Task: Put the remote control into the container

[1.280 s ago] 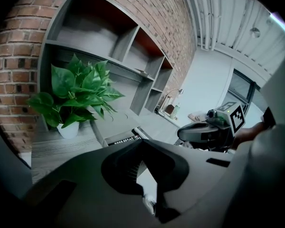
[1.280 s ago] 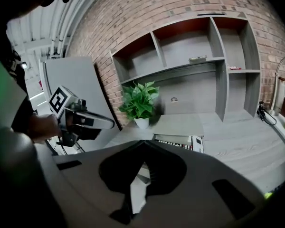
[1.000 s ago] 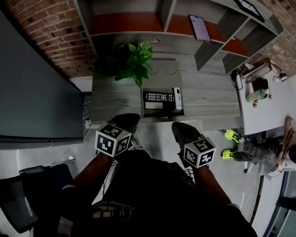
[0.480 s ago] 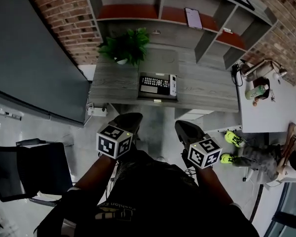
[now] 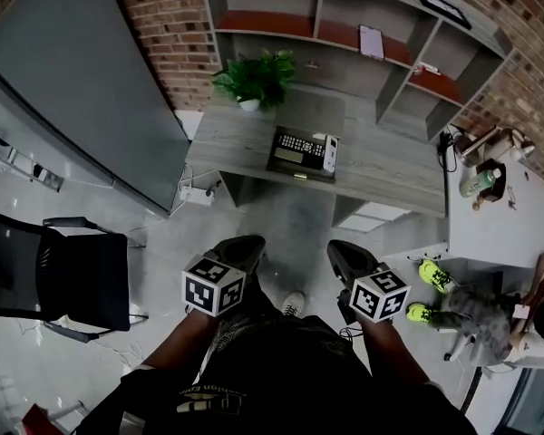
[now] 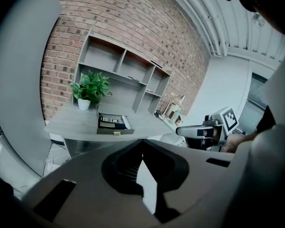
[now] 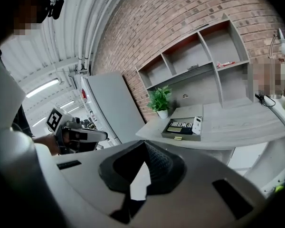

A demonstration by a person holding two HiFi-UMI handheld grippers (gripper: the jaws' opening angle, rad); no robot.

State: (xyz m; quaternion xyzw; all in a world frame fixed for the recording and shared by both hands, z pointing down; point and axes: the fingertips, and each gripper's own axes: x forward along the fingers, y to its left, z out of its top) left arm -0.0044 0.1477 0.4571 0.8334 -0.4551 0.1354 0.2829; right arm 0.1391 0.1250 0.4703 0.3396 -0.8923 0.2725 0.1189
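Fingers of the left gripper and right gripper were pressed together, empty, well short of the desk. Far ahead, about midway between them, the black remote control lay left-to-right inside the container.

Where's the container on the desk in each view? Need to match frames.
Head view: container upper centre, on the desk.
Left gripper view: container left of centre, above the jaws.
Right gripper view: container right of centre.
Shared landmark: potted plant, left of it in all three.
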